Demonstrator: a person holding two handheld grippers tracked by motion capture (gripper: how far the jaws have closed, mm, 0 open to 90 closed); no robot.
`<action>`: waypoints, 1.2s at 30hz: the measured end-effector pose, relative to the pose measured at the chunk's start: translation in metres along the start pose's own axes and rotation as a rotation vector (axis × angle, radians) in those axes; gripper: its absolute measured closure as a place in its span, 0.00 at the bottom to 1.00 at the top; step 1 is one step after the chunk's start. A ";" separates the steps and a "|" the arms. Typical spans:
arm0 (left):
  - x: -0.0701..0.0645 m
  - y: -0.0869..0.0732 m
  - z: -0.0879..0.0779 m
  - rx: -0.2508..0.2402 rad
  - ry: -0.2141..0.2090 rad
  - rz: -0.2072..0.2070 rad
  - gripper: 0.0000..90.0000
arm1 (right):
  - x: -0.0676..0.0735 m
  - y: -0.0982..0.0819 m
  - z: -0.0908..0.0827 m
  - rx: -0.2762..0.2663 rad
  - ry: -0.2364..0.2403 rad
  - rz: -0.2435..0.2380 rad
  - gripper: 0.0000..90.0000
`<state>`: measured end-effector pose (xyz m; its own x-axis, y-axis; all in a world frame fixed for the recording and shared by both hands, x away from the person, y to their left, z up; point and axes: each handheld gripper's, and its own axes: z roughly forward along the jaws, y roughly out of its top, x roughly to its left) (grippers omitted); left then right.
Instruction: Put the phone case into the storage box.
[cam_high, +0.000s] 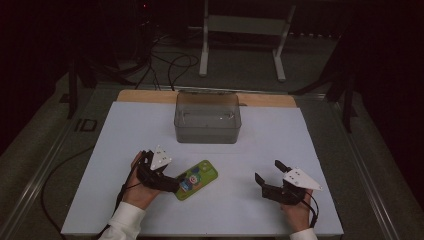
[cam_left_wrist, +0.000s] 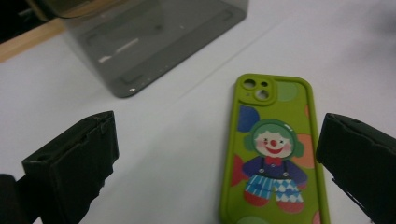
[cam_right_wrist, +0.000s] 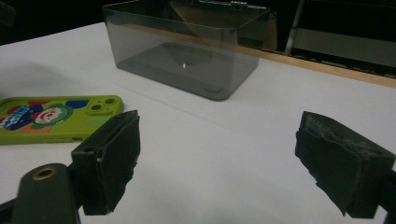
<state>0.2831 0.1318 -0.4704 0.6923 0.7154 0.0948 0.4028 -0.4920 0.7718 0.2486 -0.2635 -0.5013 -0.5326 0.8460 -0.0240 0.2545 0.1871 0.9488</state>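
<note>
While tongs gape, grey box (cam_high: 207, 120) sits empty beyond phone case (cam_high: 197, 179)

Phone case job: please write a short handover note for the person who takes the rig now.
Left gripper: open, at the near end of the green phone case, not gripping it.
Right gripper: open, holding nothing, apart to the right.
The case lies flat on the white table, clown side up, in front of the grey transparent box, which looks empty.
Done: nothing moved yet, as it seems.
Left: probably grasp the case and put it into the box.

Dim room: a white stand (cam_high: 243, 37) and black cables (cam_high: 167, 67) on grey floor beyond the table (cam_high: 280, 150).
</note>
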 end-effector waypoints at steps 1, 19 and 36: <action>-0.001 0.001 0.002 0.008 -0.004 0.007 0.00 | 0.000 0.000 0.000 0.000 0.000 0.000 0.16; -0.014 0.011 0.025 0.120 -0.077 0.061 0.00 | 0.000 0.000 0.000 0.002 0.002 0.000 0.16; -0.023 0.012 0.043 0.210 -0.137 0.072 0.00 | -0.001 0.000 -0.001 0.000 0.001 0.004 0.16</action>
<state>0.2975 0.0878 -0.4902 0.7926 0.6079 0.0475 0.4551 -0.6416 0.6175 0.2485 -0.2650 -0.5010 -0.5325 0.8462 -0.0203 0.2562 0.1840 0.9490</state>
